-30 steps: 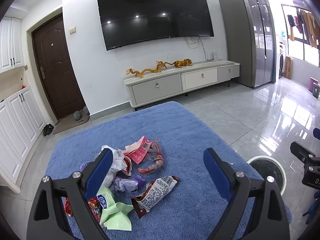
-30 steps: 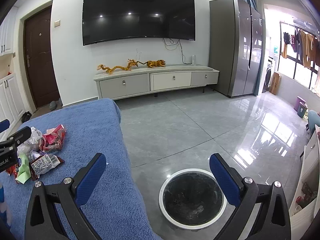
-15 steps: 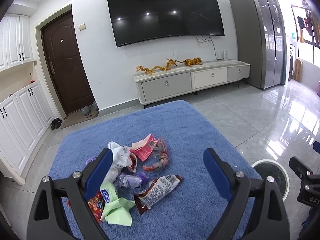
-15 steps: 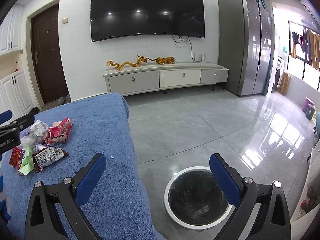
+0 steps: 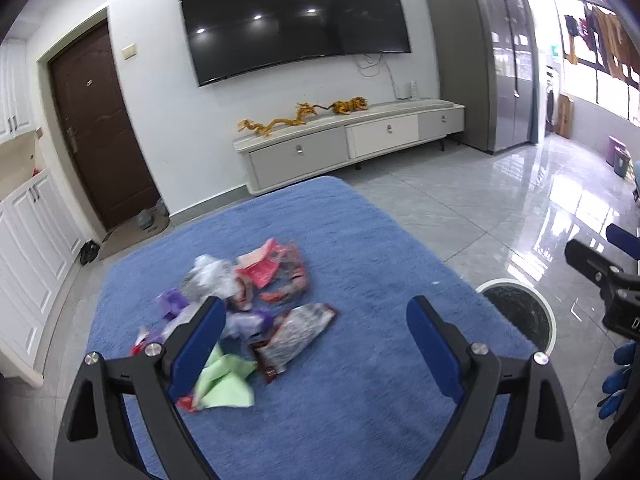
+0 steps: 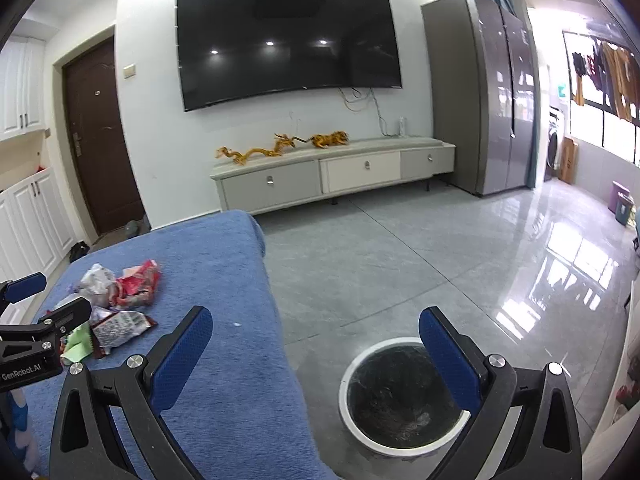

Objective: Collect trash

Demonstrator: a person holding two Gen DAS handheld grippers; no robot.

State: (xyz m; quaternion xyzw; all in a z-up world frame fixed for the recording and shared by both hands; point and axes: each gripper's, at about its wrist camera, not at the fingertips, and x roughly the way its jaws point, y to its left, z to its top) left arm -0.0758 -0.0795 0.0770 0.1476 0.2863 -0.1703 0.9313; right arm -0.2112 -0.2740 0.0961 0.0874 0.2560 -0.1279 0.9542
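the left tool [image 5: 312, 344] is spread wide over the wrappers [image 5: 256, 304] (lower left); next, pinch one.

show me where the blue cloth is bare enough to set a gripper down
The blue cloth is bare along its right side, between the wrapper pile and the edge facing the trash bin, and on the far end toward the TV cabinet. The near-left part is crowded: wrappers overlap there, under the open left gripper.
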